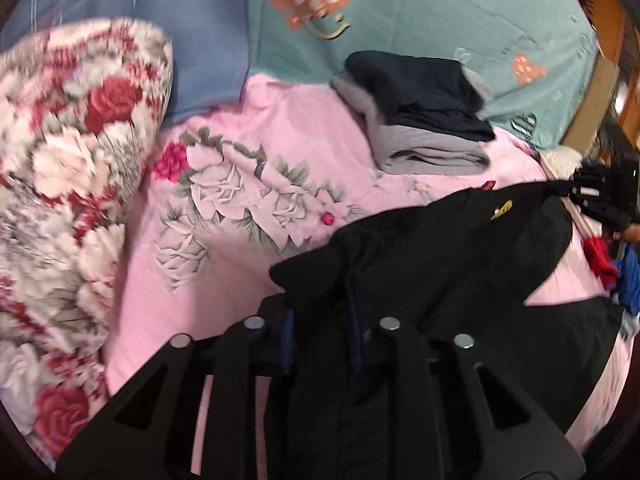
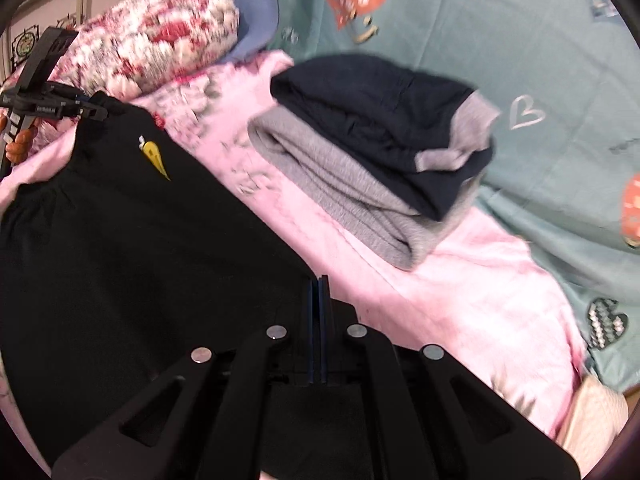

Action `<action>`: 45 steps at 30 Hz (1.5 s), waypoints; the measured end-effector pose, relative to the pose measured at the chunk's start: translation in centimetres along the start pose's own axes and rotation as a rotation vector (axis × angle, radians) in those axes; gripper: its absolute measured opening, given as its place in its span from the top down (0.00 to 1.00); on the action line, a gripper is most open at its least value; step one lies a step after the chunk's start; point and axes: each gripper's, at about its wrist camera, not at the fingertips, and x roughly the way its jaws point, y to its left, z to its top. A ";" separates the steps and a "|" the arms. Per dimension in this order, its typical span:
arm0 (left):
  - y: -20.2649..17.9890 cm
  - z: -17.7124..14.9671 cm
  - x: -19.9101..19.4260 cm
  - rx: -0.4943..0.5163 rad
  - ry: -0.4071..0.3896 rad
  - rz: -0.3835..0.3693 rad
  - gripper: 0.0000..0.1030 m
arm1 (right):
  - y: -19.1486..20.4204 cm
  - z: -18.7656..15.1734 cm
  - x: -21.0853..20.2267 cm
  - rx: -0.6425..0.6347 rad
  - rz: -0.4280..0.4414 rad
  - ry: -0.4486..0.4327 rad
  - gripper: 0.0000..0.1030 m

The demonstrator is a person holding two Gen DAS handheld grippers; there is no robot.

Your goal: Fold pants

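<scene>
- Left wrist view: the left gripper [image 1: 320, 320] pinches a bunched edge of the black pants [image 1: 440, 264], the cloth filling the gap between its fingers.
- The pants stretch off to the right over the pink sheet [image 1: 248, 264], and a yellow patch [image 1: 502, 210] shows near their far edge.
- At the far right the right gripper [image 1: 576, 192] touches the pants' other end.
- A stack of folded clothes [image 1: 424, 120], dark on grey, lies beyond on the sheet; a flowered quilt [image 1: 76, 168] is bundled at left.
- Right wrist view: the right gripper [image 2: 319, 320] has its fingers pressed together at the pants' [image 2: 132, 248] edge; whether cloth sits between them I cannot tell.
- The left gripper [image 2: 90, 110] grips the far corner, upper left.
- The folded clothes [image 2: 372, 152] sit near the teal cover [image 2: 540, 48].
</scene>
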 end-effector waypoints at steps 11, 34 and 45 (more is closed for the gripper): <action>-3.3 -11.7 -8.9 0.119 0.049 0.071 0.83 | 11.1 -8.7 -10.9 0.003 0.076 -0.126 0.98; 0.5 -16.7 -9.0 -0.574 0.130 -0.147 0.28 | 17.9 -14.1 -8.7 0.056 0.179 -0.032 0.98; -0.9 -16.2 -6.1 -0.660 0.189 -0.151 0.36 | 17.5 -14.7 -8.8 0.088 0.207 -0.037 0.98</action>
